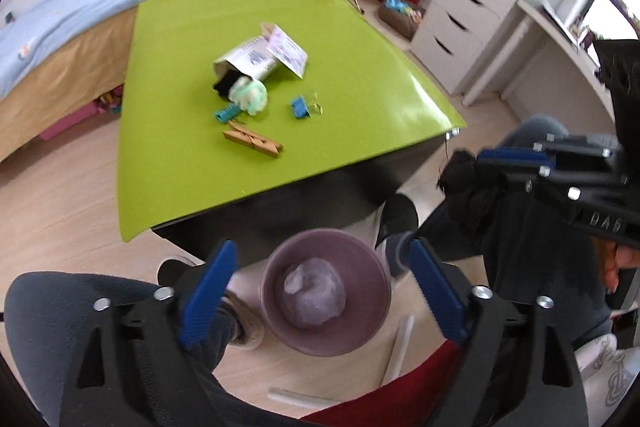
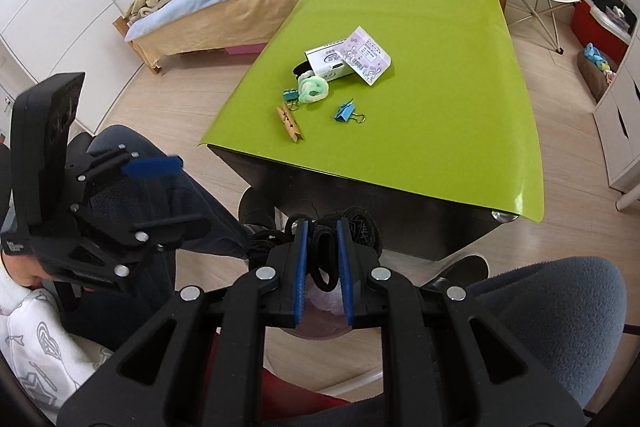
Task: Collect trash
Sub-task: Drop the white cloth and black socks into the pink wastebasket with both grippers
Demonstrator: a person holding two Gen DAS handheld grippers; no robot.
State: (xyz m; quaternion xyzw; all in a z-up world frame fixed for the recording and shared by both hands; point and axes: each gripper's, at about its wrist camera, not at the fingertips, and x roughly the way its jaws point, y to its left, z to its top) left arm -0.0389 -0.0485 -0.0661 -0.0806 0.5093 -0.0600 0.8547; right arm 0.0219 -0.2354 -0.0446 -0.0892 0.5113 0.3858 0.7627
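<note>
My left gripper (image 1: 322, 251) hangs open over a mauve bin (image 1: 360, 263) that stands on the floor by the person's feet. A crumpled pale wad (image 1: 316, 293) lies in the bin, and nothing is between the blue pads. My right gripper (image 2: 322, 227) is shut on a black cloth bundle (image 2: 324, 247), with the bin (image 2: 316, 331) partly hidden below it. In the left wrist view that right gripper (image 1: 516, 163) is to the right with the black cloth bundle (image 1: 468, 183) hanging from it. The left gripper (image 2: 176, 193) shows at the left of the right wrist view.
The green table (image 1: 360, 39) carries a torn carton (image 1: 248, 61), a leaflet (image 1: 288, 51), a fluffy green-white ring (image 1: 252, 97), a blue binder clip (image 1: 302, 107), a teal clip (image 1: 228, 114) and a wooden clothespin (image 1: 253, 143). A bed stands behind it and white drawers (image 1: 460, 7) to the right.
</note>
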